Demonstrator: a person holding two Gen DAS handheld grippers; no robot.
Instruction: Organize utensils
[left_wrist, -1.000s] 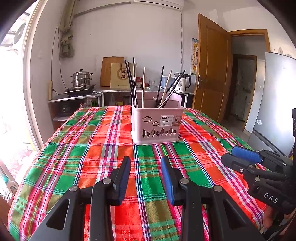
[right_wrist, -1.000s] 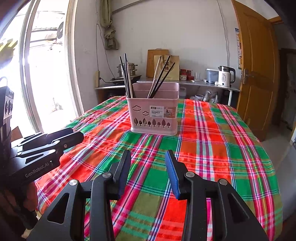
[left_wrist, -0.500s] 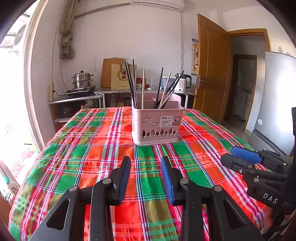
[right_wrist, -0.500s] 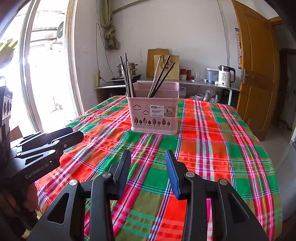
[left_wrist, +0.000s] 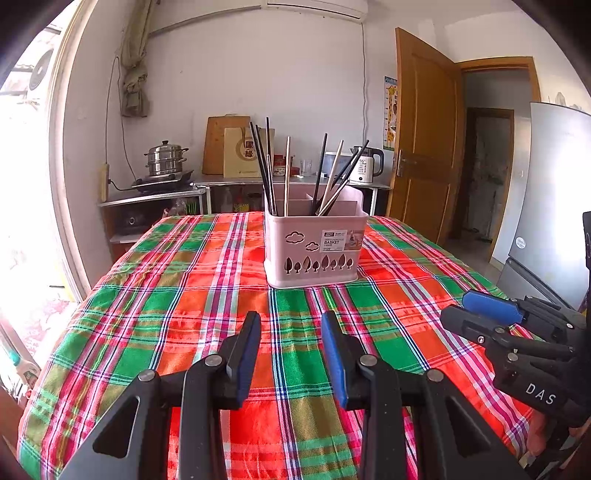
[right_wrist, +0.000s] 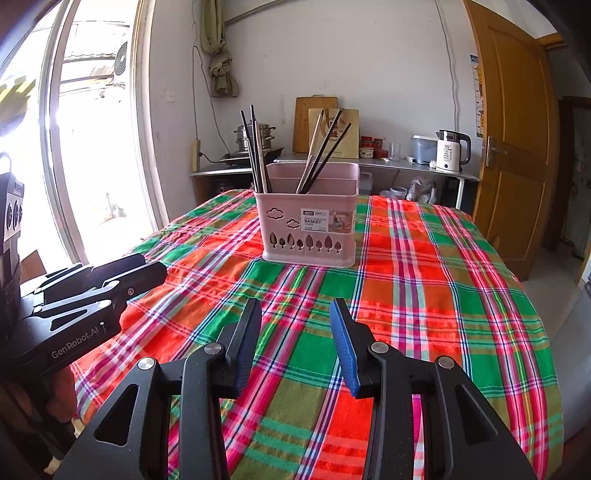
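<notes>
step: judged idle, either before or after sorting, no utensil loose on the table | basket stands mid-table toward the far edge, chopsticks upright in its compartments | left gripper spread, empty, near edge | right gripper spread, empty, near edge | next: reach for basket if regrouping chopsticks

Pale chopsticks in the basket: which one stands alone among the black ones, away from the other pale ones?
The pale chopstick in the pink basket's left compartment: near upright beside the black bundle. The other pale ones lean in the right compartment.
</notes>
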